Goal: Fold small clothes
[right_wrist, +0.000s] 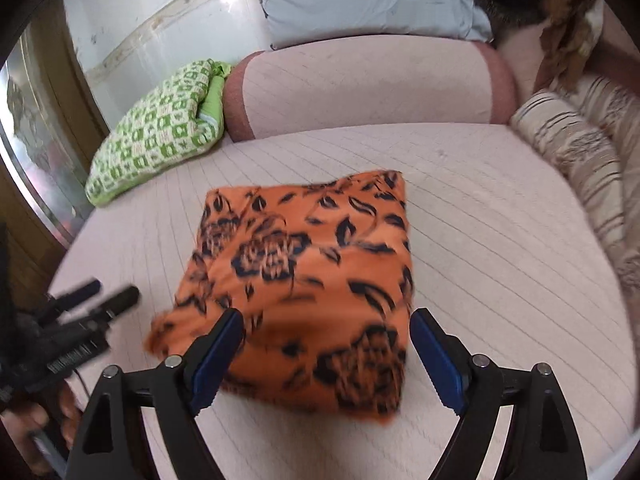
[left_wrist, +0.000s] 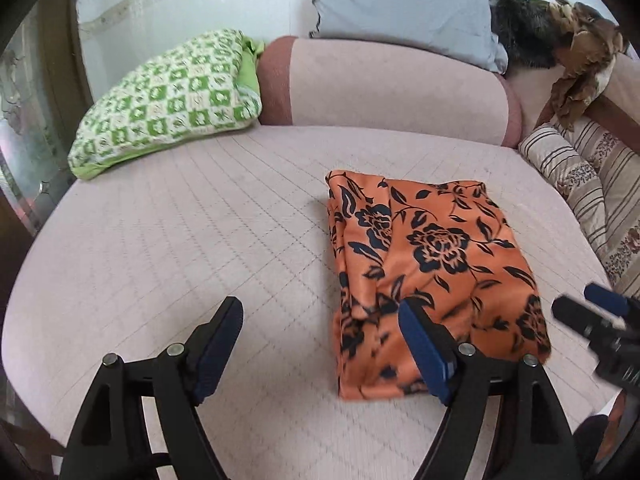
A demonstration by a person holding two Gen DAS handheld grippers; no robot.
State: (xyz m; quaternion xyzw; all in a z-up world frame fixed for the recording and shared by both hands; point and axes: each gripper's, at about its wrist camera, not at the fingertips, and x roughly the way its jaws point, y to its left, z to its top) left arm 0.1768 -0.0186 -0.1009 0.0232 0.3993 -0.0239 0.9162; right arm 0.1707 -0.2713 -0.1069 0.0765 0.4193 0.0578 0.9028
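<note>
An orange cloth with a black flower print point(left_wrist: 432, 264) lies folded into a rough rectangle on the pale quilted bed point(left_wrist: 200, 240). My left gripper point(left_wrist: 320, 312) hovers open above the bed at the cloth's near left edge, nothing between its blue pads. In the right wrist view the same cloth point(right_wrist: 312, 280) lies flat, and my right gripper point(right_wrist: 326, 320) stands open over its near edge without pressing it. The right gripper point(left_wrist: 592, 308) shows blurred at the far right of the left wrist view; the left gripper point(right_wrist: 104, 296) shows blurred at the left of the right wrist view.
A green checked pillow point(left_wrist: 168, 100) sits at the back left. A pink bolster point(left_wrist: 392, 92) runs along the back, with a grey pillow point(left_wrist: 404, 4) above it. A striped folded blanket point(left_wrist: 580, 184) lies at the right. A hand point(right_wrist: 36, 428) holds the left gripper.
</note>
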